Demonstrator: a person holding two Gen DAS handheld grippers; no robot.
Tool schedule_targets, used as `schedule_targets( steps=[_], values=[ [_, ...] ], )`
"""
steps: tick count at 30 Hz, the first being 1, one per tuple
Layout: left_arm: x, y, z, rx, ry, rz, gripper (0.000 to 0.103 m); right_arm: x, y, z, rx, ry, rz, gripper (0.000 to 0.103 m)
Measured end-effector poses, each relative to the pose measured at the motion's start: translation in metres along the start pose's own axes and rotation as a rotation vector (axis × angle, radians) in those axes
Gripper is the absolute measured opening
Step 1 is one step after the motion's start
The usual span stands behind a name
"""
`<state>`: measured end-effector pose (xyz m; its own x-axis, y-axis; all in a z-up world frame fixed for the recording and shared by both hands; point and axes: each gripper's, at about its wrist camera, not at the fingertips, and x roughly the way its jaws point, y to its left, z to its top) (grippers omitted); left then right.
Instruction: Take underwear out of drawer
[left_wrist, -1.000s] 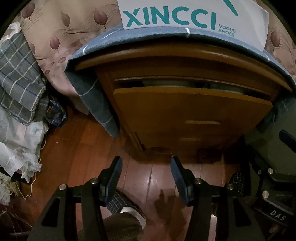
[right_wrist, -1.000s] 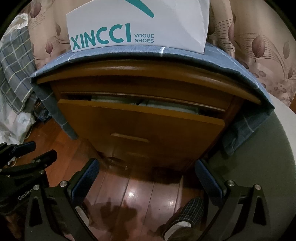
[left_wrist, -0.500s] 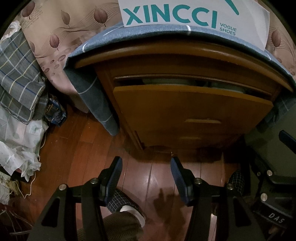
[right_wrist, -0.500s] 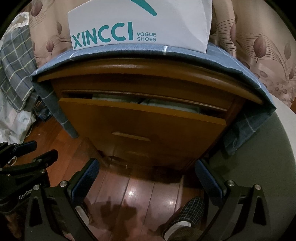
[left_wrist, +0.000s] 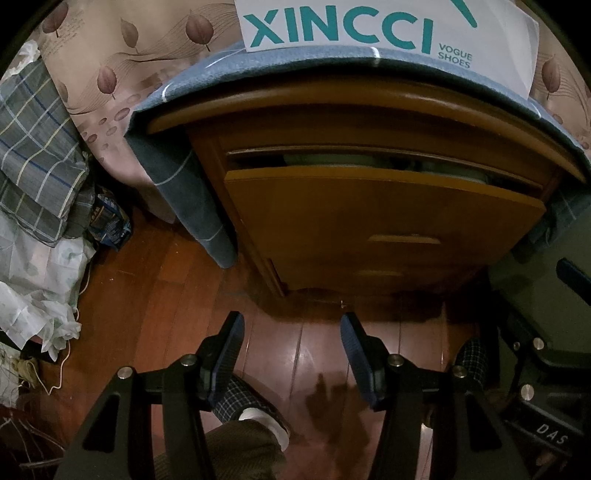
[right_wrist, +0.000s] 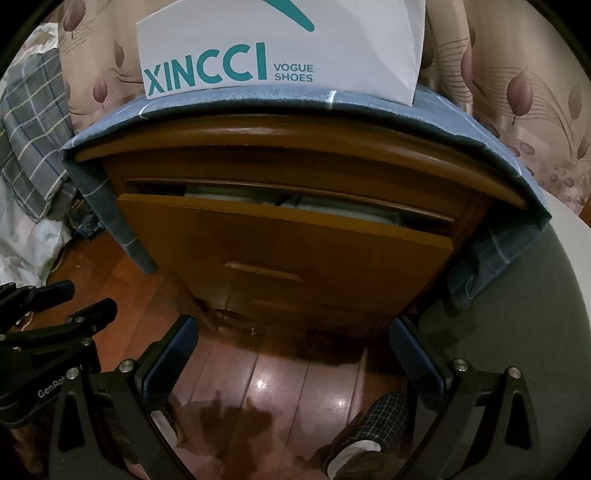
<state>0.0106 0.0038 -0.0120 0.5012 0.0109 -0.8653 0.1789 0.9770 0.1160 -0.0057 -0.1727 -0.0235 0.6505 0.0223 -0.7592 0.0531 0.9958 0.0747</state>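
A wooden nightstand stands ahead of both grippers. Its top drawer (left_wrist: 384, 221) (right_wrist: 288, 240) is pulled out a little. Pale folded cloth (left_wrist: 325, 160) (right_wrist: 332, 206) shows through the narrow gap above the drawer front; I cannot tell whether it is underwear. My left gripper (left_wrist: 291, 332) hangs open over the wooden floor, well short of the drawer, with nothing between its blue pads. In the right wrist view my right gripper (right_wrist: 295, 343) is wide open and empty, also over the floor in front of the nightstand.
A white XINCCI shoe box (left_wrist: 388, 33) (right_wrist: 280, 51) sits on a blue checked cloth (right_wrist: 369, 103) draped over the nightstand. Plaid bedding (left_wrist: 33, 155) and white bags (left_wrist: 37, 280) pile at left. A grey seat (right_wrist: 517, 314) is at right. The person's checked slippers (left_wrist: 243, 402) (right_wrist: 380, 421) are below.
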Motion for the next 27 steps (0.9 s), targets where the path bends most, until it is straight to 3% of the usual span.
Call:
schedule_targets(
  steps=[4,7,12,15,27],
  values=[
    [0.002,0.006,0.001,-0.028,0.011,-0.019,0.056,-0.001,-0.001,0.001,0.008,0.0,0.001,0.102],
    [0.004,0.016,0.003,-0.103,0.031,-0.079,0.056,-0.003,-0.006,0.002,0.029,-0.01,-0.001,0.102],
    [0.013,0.037,0.01,-0.256,0.077,-0.245,0.056,-0.009,-0.02,0.006,0.088,-0.027,0.011,0.102],
    [0.021,0.051,0.012,-0.393,0.093,-0.347,0.062,-0.015,-0.029,0.008,0.12,-0.046,0.007,0.102],
    [0.073,0.072,0.037,-0.803,0.092,-0.501,0.074,-0.036,-0.095,0.023,0.27,-0.131,-0.068,0.102]
  ],
)
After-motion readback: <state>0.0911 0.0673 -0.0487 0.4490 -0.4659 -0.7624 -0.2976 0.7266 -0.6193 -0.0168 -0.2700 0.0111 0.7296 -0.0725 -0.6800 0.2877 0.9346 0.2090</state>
